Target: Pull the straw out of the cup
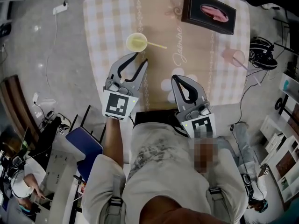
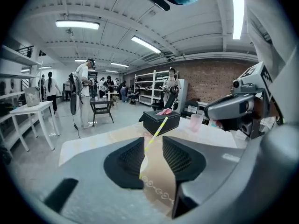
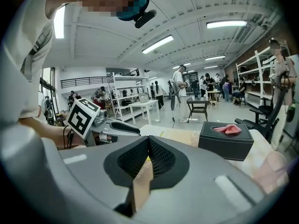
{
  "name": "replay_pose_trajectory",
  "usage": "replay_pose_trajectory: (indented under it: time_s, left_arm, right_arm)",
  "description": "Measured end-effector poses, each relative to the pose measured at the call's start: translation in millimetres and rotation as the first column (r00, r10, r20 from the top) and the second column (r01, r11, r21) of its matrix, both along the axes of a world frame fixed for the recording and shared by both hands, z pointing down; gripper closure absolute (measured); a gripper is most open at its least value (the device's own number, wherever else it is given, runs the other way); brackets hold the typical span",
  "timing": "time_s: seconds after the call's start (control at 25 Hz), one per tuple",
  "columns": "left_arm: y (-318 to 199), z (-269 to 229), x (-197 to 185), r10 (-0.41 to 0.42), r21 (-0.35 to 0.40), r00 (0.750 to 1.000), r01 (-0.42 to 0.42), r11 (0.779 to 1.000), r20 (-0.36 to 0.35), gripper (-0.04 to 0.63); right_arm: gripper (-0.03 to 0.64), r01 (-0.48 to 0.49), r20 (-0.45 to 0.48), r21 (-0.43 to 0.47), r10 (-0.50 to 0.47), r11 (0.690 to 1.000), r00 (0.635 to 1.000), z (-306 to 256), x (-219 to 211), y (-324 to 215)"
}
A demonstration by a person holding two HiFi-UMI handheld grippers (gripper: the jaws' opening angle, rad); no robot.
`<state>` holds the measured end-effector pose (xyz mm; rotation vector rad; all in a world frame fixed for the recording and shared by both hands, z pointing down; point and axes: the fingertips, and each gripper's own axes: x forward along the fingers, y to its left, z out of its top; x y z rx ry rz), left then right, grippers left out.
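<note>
A pale yellow cup [image 1: 136, 42] stands on the checked table [image 1: 105, 20], and its yellow straw [image 1: 157, 45] leans out to the right. My left gripper [image 1: 136, 59] sits just short of the cup, jaws open and apart from it. In the left gripper view the straw [image 2: 157, 129] shows slanting through the gap of the left gripper [image 2: 153, 146] without touching the pads; the cup itself is hidden there. My right gripper [image 1: 179, 78] hovers over the table's near edge, shut and empty, as the right gripper view also shows [image 3: 148, 141].
A black tissue box [image 1: 209, 12] with a pink tissue stands at the far right of the table. A pink cup [image 1: 232, 56] with its own straw is near the right edge. Headphones [image 1: 262, 52] lie beyond that edge. A blue chair [image 1: 84, 146] is at my left.
</note>
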<state>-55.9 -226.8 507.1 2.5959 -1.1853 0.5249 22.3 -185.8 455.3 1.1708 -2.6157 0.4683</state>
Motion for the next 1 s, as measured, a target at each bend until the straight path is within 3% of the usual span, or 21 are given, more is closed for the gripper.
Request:
replay_pose_trajectory:
  time_s: [0.28,1.0]
  left_arm:
    - [-7.5,18.9,1.2,0.0,-0.036,0.998,0.002,0.999,0.056,0.445]
    - [-25.0,46.5,17.0,0.031,-0.01,0.975,-0.029,1.0,0.221,0.426]
  right_arm:
    - [0.606,-0.012,-0.006,-0.018,0.012,1.0,1.0,8.7,4.5,-3.6]
    - [0.606,-0.031,-0.011,-0.045,0.031,0.999,0.999,22.7,15.2,-9.5]
